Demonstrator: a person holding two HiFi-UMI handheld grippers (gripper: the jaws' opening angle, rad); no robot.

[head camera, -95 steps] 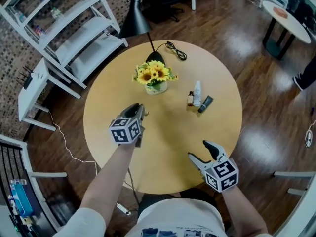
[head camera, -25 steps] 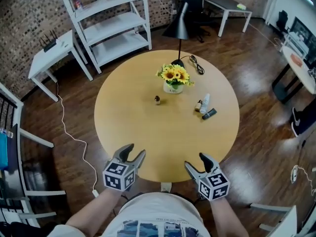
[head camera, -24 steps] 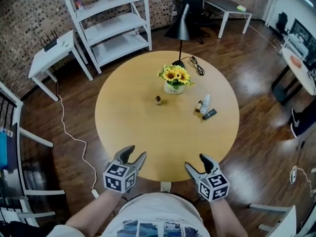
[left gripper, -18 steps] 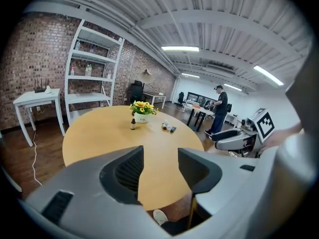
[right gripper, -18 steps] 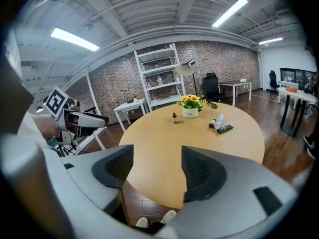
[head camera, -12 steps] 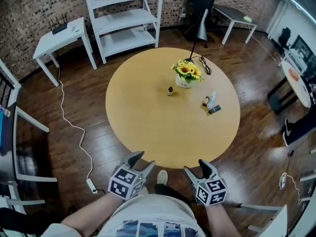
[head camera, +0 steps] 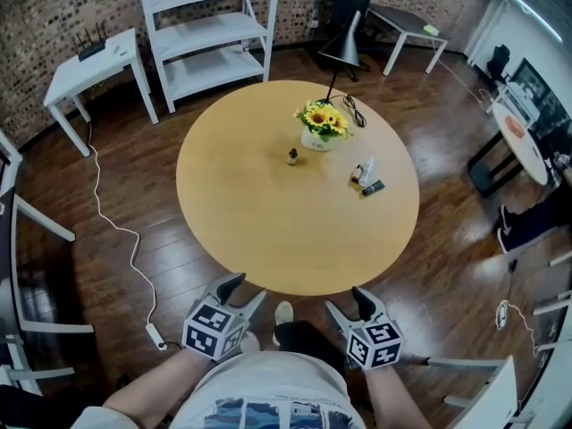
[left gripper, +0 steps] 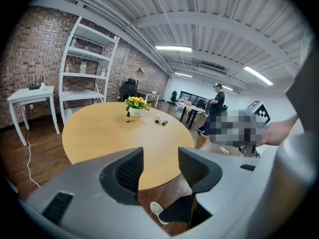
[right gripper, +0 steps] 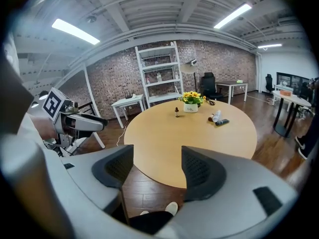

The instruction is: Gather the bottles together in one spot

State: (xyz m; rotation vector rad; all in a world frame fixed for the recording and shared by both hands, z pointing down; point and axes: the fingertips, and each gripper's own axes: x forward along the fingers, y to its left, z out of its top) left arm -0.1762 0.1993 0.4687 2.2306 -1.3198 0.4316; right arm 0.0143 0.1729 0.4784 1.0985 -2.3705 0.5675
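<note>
A small brown bottle (head camera: 292,156) stands alone on the round wooden table (head camera: 268,231), just left of the sunflower pot (head camera: 319,132). To the right lie a white bottle (head camera: 366,172), another small brown bottle (head camera: 356,178) and a dark tube (head camera: 373,188), close together. My left gripper (head camera: 246,289) and right gripper (head camera: 347,300) hover off the table's near edge, by the person's body, both open and empty. The lone bottle (right gripper: 176,112) and the group (right gripper: 218,119) show far off past the right gripper's jaws. The lone bottle (left gripper: 128,115) also shows past the left gripper's jaws.
A black lamp (head camera: 342,47) and its cable stand behind the flowers. A white shelf unit (head camera: 206,25) and a white side table (head camera: 89,56) stand beyond the table. A white cord (head camera: 125,231) runs over the wooden floor. A person (left gripper: 215,108) stands far off.
Both grippers have drawn back from over the table to the person's body, and the table now lies farther away. The lone brown bottle has come into view beside the flower pot.
</note>
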